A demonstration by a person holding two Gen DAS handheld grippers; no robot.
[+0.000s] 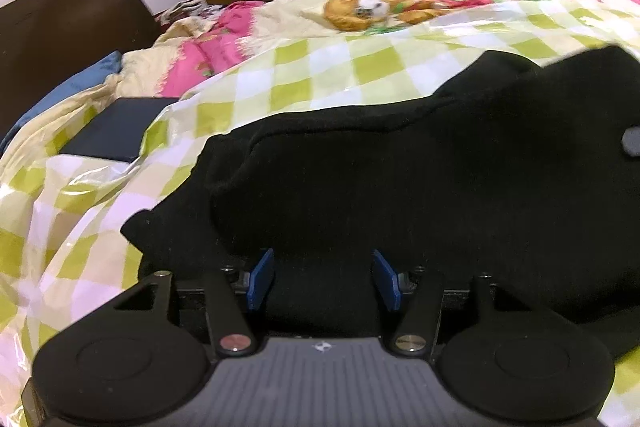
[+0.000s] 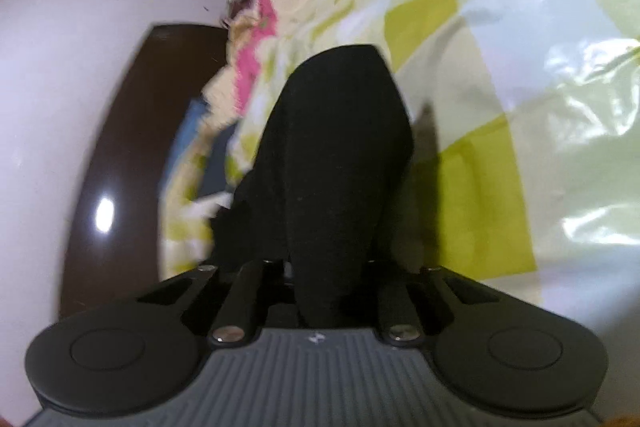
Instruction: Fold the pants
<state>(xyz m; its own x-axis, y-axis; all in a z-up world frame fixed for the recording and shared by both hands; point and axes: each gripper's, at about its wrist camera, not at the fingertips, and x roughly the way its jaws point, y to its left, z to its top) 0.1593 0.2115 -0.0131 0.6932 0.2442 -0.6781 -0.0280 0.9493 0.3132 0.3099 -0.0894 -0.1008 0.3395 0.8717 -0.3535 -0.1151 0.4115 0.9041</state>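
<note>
1. My left gripper point(image 1: 324, 279): blue pads point(image 1: 262, 279) spread, black pants point(image 1: 400, 167) between them, not pinched.
2. My right gripper point(image 2: 320, 291): jaws pressed on a pants fold.
3. Pants lie on checkered sheet point(image 1: 280, 75), on bed.

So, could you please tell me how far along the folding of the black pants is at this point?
Done: the black pants lie on the checked sheet with one layer already doubled over. In hand: the right gripper is shut on a bunch of the fabric, while the left gripper stands open with cloth between its blue pads, not yet pinched. Left: the left grasp, the next fold and flattening.
</note>
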